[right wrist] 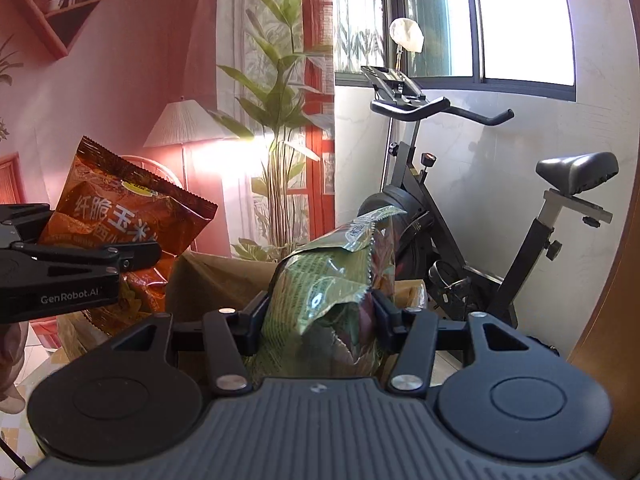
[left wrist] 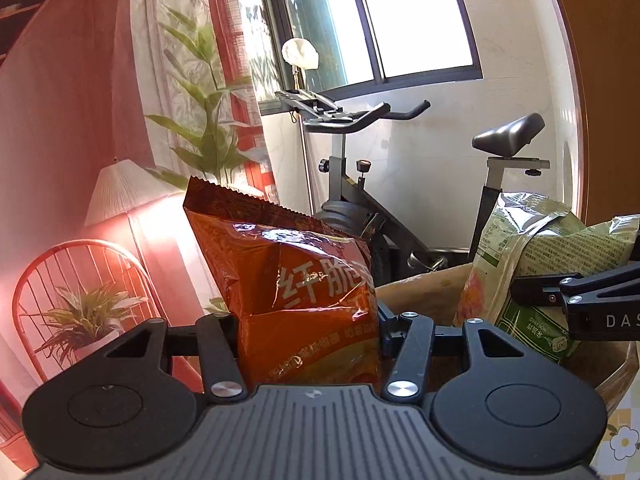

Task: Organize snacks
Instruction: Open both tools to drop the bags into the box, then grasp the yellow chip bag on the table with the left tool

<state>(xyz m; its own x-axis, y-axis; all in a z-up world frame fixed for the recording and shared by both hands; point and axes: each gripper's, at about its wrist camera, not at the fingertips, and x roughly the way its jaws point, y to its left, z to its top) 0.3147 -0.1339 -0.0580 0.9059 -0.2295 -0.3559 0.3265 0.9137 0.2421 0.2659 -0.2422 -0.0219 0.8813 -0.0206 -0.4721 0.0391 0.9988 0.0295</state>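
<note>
Left wrist view: left gripper in the foreground, jaws clamped on the lower part of an orange snack bag, upright, with its crimped top edge tilted up to the left and white Chinese lettering across the front. To the right, a green snack bag pinched from the side by the right gripper, just beside the orange one but apart from it. Behind and below both bags, the curved rim of a brown paper bag, open at the top. Further back, an exercise bike under a window, a tall leafy plant, and a lamp against a pink wall.

Right wrist view: right gripper in the foreground, jaws clamped on the crumpled middle of the green snack bag, its sealed end pointing up and away. At the left edge, the left gripper entering sideways, jaws closed across the orange snack bag, held higher than the green one. Between and behind them, the brown paper bag. Same exercise bike, plant and lamp beyond, plus a wall shelf at upper left.
</note>
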